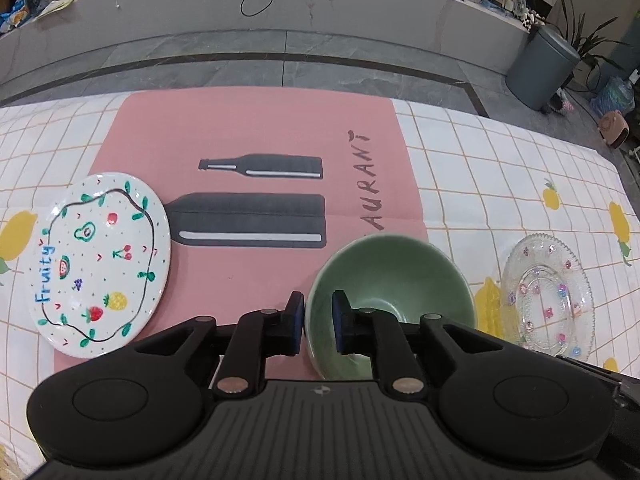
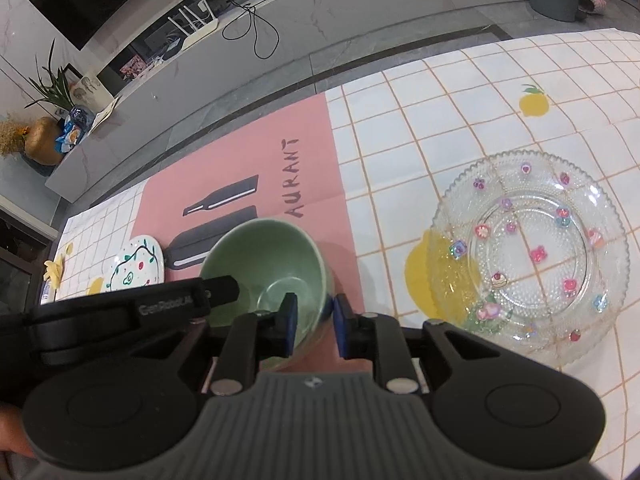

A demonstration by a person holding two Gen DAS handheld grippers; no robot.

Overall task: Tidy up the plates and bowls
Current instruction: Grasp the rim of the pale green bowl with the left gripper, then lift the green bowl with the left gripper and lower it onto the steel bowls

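Observation:
A green bowl [image 1: 390, 292] stands upright on the pink placemat [image 1: 260, 128]. My left gripper [image 1: 319, 320] straddles the bowl's left rim, one finger outside and one inside, with a gap on the inner side, so it is open. My right gripper [image 2: 315, 320] straddles the green bowl's [image 2: 264, 264] near right rim the same way, and it is open too. One of the left gripper's fingers [image 2: 224, 288] reaches over the bowl's left edge. A white fruit-painted plate [image 1: 100, 264] lies at the mat's left edge. A clear glass plate [image 2: 528, 252] with coloured flowers lies to the right on the checked tablecloth [image 2: 440, 112].
The table's far edge [image 1: 280, 90] drops to a grey tiled floor, with a marble ledge behind it. A grey bin [image 1: 540, 64] and potted plants stand at the far right. A person's hand [image 2: 12, 432] shows at the lower left of the right wrist view.

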